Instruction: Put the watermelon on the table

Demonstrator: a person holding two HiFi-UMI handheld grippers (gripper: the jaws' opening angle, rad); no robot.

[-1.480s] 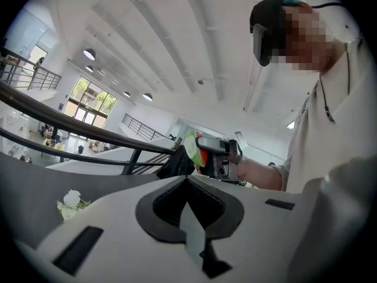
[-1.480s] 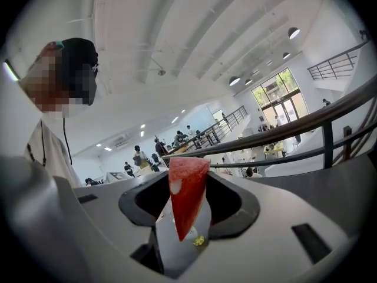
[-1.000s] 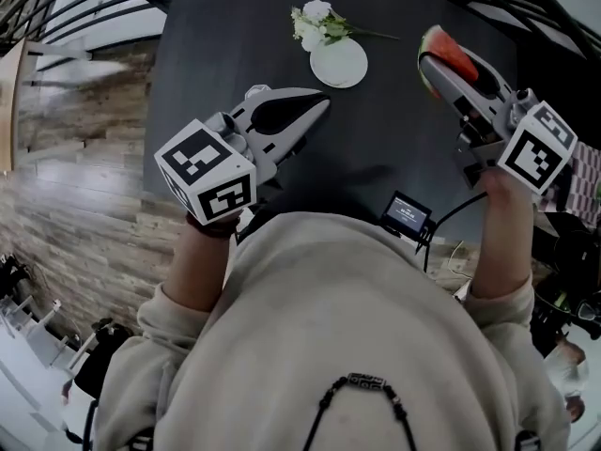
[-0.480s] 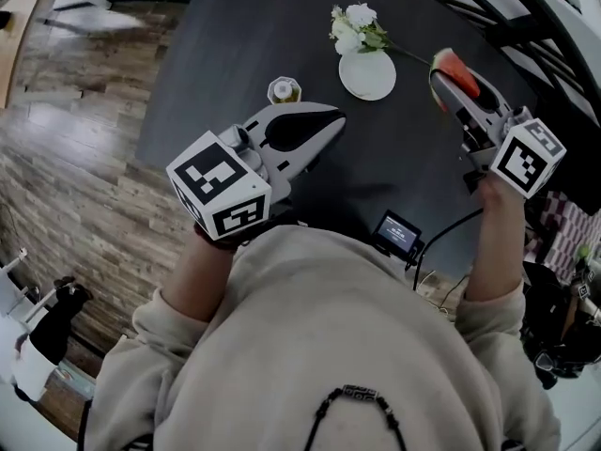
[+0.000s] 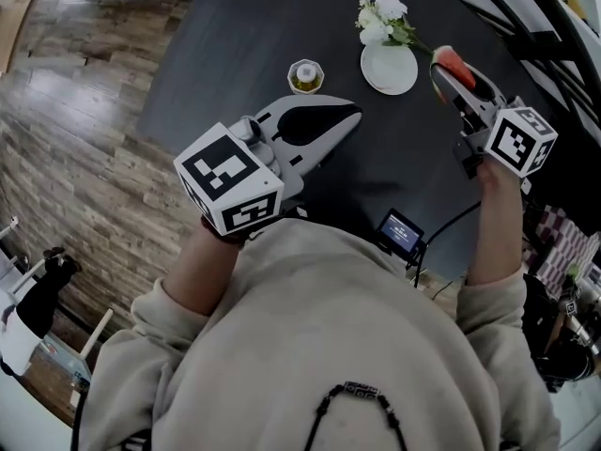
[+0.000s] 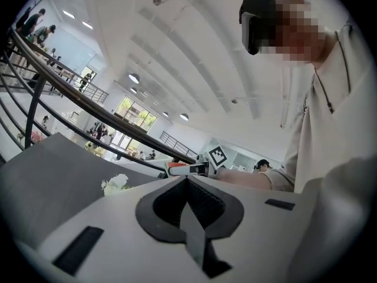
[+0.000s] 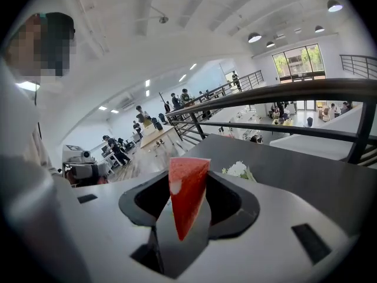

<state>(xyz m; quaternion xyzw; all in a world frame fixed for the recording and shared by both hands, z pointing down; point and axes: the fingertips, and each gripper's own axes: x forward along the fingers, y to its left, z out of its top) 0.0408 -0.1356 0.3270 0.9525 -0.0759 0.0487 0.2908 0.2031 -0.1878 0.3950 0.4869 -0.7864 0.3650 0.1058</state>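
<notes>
A red watermelon wedge point(image 5: 452, 61) with a thin pale rind stands point-down between the jaws of my right gripper point(image 5: 447, 73), which is shut on it, above the right side of the dark round table point(image 5: 235, 36) and just right of a white saucer. In the right gripper view the watermelon wedge point(image 7: 187, 199) fills the gap in the right gripper point(image 7: 188, 178). My left gripper point(image 5: 349, 114) hovers over the table's middle, shut with nothing in it; its own view shows the left gripper point(image 6: 187, 180) with its tips meeting, and the watermelon wedge point(image 6: 175, 168) beyond.
A white saucer point(image 5: 389, 69) lies at the table's far side with white flowers point(image 5: 383, 17) behind it. A small cup point(image 5: 305, 75) with yellow contents stands just left of the saucer. A small screen device point(image 5: 402, 232) sits at the near table edge. Wooden floor point(image 5: 75, 139) lies to the left.
The right gripper has come down with the watermelon and now sits close beside the saucer. The left gripper has edged forward. The small cup has come into view.
</notes>
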